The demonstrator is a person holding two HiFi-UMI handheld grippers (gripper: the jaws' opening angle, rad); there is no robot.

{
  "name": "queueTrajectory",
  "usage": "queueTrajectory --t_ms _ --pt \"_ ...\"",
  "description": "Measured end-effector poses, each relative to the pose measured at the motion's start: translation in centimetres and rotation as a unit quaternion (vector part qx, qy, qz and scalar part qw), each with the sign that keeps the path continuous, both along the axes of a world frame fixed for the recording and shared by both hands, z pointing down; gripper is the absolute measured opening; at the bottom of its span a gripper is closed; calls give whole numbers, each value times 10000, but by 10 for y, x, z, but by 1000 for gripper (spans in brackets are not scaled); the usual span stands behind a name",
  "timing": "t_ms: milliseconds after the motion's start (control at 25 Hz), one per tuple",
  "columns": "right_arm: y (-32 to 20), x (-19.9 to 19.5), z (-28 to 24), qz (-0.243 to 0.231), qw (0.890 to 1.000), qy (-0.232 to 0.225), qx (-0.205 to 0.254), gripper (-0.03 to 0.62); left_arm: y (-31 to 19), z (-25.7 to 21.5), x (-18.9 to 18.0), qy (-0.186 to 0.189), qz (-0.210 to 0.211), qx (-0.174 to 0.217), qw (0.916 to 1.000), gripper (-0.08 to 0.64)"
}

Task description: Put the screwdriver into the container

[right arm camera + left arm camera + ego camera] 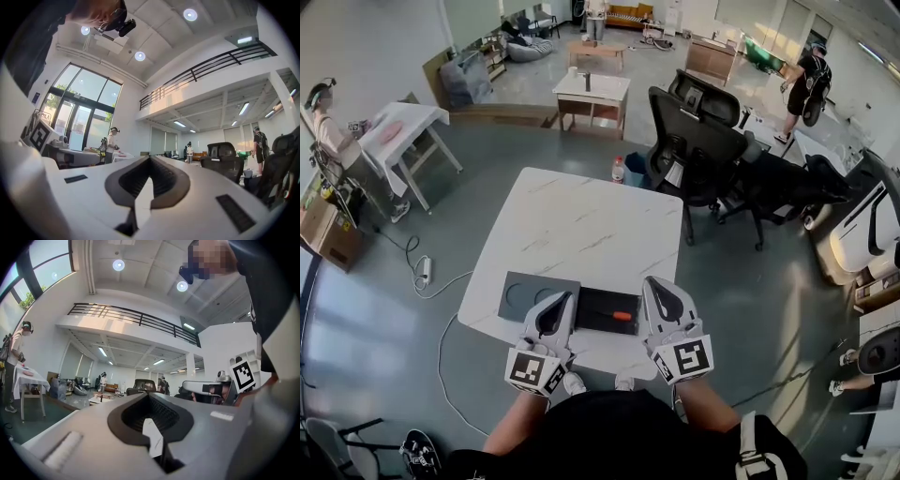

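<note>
Left gripper (564, 298) and right gripper (652, 283) both shut, empty, flanking orange-handled screwdriver (623, 316) in black container (595, 302), near edge of white table (572, 225), tabletop stretching beyond

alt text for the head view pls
From above, the left hand-held gripper and right hand-held gripper, both shut and empty, hover over the near edge of a white table, flanking a black container with an orange-handled screwdriver lying in it. A grey board lies left of the container.
</note>
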State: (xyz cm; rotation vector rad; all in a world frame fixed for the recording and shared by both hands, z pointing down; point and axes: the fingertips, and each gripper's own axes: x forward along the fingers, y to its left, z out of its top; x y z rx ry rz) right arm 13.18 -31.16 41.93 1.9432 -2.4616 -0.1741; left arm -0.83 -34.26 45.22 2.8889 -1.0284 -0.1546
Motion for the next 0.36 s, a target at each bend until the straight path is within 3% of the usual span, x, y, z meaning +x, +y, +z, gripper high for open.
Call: queueTrajectory --t_ms 360 --pt "0 -3 -1 -48 10000 18 -16 8 4 5 -1 -146 30 37 9999 9"
